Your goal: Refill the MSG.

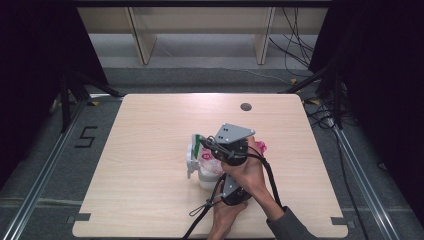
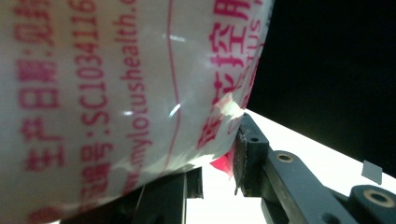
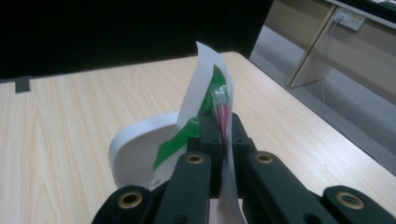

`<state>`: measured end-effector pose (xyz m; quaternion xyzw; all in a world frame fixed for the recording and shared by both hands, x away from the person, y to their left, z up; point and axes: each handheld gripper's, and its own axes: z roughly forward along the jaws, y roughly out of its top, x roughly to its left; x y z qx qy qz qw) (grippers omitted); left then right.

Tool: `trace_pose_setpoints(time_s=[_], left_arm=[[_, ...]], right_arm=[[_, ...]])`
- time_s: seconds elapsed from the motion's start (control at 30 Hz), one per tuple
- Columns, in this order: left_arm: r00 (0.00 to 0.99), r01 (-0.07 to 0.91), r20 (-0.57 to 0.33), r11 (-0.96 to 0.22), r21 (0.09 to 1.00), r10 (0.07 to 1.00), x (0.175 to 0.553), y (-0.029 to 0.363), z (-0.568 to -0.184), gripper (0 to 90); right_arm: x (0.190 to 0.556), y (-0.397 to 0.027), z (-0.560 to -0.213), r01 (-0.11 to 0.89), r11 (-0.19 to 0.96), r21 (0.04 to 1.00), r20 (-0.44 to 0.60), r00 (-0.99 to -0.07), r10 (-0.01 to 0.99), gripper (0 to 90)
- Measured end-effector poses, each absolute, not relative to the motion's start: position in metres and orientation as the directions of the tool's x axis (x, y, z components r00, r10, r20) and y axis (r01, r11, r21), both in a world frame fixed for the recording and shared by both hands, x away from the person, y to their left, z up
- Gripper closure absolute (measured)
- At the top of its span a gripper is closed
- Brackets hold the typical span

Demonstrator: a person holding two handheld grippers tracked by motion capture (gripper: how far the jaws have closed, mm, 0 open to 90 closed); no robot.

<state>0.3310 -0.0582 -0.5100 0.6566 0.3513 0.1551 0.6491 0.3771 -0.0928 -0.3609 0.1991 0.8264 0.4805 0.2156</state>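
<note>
A white tub [image 1: 206, 177] wrapped in clear film with red print [image 2: 116, 93] stands near the middle of the table. My left gripper [image 2: 217, 161] is shut on its lower side, one jaw on each flank; in the high view it [image 1: 220, 187] comes in from the front under the right hand. My right gripper [image 3: 223, 126] is shut on a thin white and green flap [image 3: 205, 88] with red stripes, held upright above the tub. In the high view this gripper [image 1: 205, 145] sits over the tub's top. A white rounded lid [image 3: 135, 149] lies just beyond its jaws.
The light wooden table [image 1: 150, 120] has a small round grey grommet [image 1: 245, 106] near its far edge. A bit of pink and red wrapper [image 1: 261, 146] shows to the right of the hands. Cables [image 1: 200, 212] trail off the front edge.
</note>
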Motion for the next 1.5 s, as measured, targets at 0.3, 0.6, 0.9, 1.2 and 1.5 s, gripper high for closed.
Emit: trace_pose_setpoints(time_s=[0.3,0.6,0.9,1.2,1.5], left_arm=[[0.709,0.253,-0.285,0.145,0.957,0.645,0.332,-0.061,-0.510,75.2],[0.709,0.249,-0.282,0.145,0.958,0.646,0.332,-0.061,-0.509,75.2],[0.736,0.252,-0.286,0.144,0.957,0.614,0.333,-0.062,-0.510,75.2],[0.737,0.249,-0.286,0.147,0.957,0.613,0.333,-0.062,-0.510,75.2],[0.738,0.246,-0.285,0.150,0.958,0.611,0.333,-0.062,-0.510,75.2]], right_arm=[[0.377,-0.093,-0.361,0.117,0.458,0.881,-0.168,-0.829,0.534,89.8],[0.376,-0.093,-0.359,0.118,0.452,0.884,-0.160,-0.833,0.530,89.8],[0.377,-0.091,-0.360,0.106,0.471,0.876,-0.175,-0.839,0.515,89.8],[0.377,-0.090,-0.361,0.098,0.478,0.873,-0.187,-0.838,0.514,89.8],[0.378,-0.089,-0.360,0.099,0.492,0.865,-0.192,-0.840,0.507,89.8]])
